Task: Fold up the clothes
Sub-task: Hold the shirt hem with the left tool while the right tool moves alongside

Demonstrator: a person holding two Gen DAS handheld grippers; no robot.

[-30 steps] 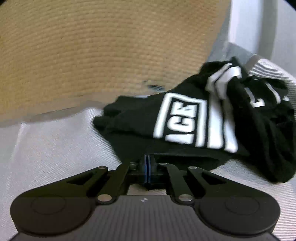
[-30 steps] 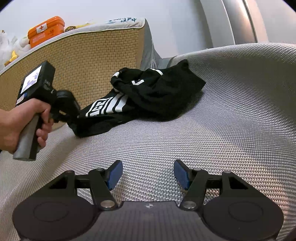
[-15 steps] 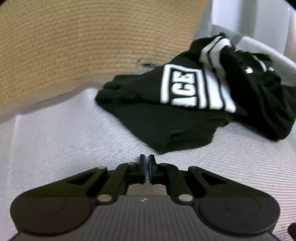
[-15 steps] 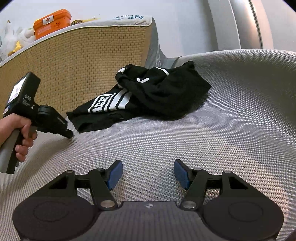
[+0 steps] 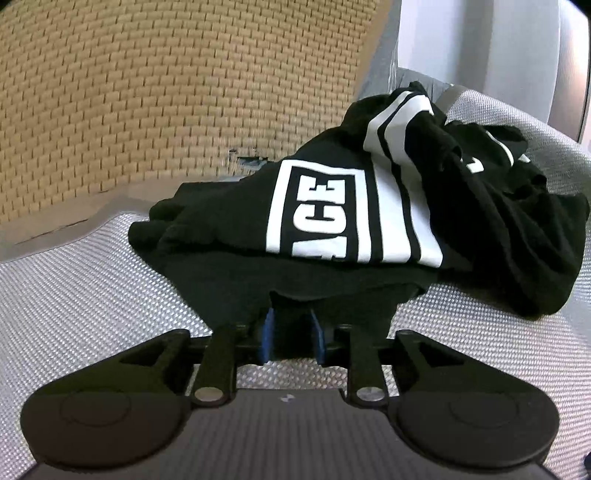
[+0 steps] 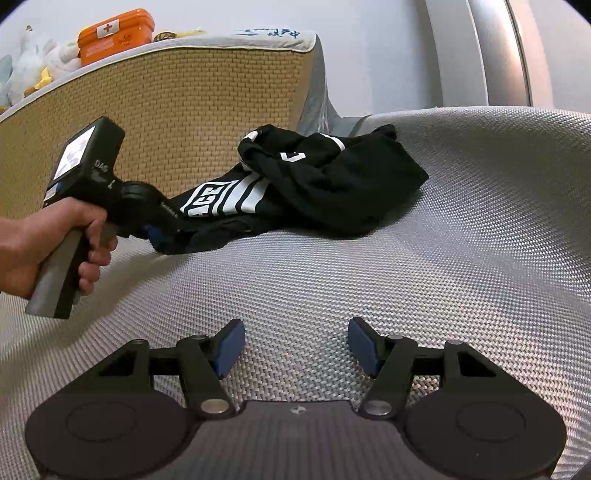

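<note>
Looking along the left gripper (image 5: 291,338) from its own wrist camera, the two blue pads (image 5: 266,334) stand a little apart and the jaws are opening, with the near hem of the black garment (image 5: 369,221) lying between them; whether the pads press on the cloth cannot be told from here. The garment is a crumpled heap with white stripes and a boxed white print (image 5: 321,218), resting on a grey woven surface (image 5: 92,288) and pushed up close to a tan woven panel (image 5: 166,92) that rises behind it. From the right wrist camera, the right gripper (image 6: 296,347) hovers over bare grey weave (image 6: 443,258), its blue pads (image 6: 231,345) spread wide with nothing between them, well apart from the clothing. Farther off, the same black garment (image 6: 332,184) sits bunched against the foot of the tan panel (image 6: 184,118), its striped end stretched toward the left. There a person's hand (image 6: 44,251) grips the handle of the left gripper (image 6: 159,236), whose tip is buried in the garment's lower left edge, so the fingers are mostly hidden by cloth in this view. On top of the panel stand an orange first-aid box (image 6: 114,35) and some pale soft toys (image 6: 33,62).
</note>
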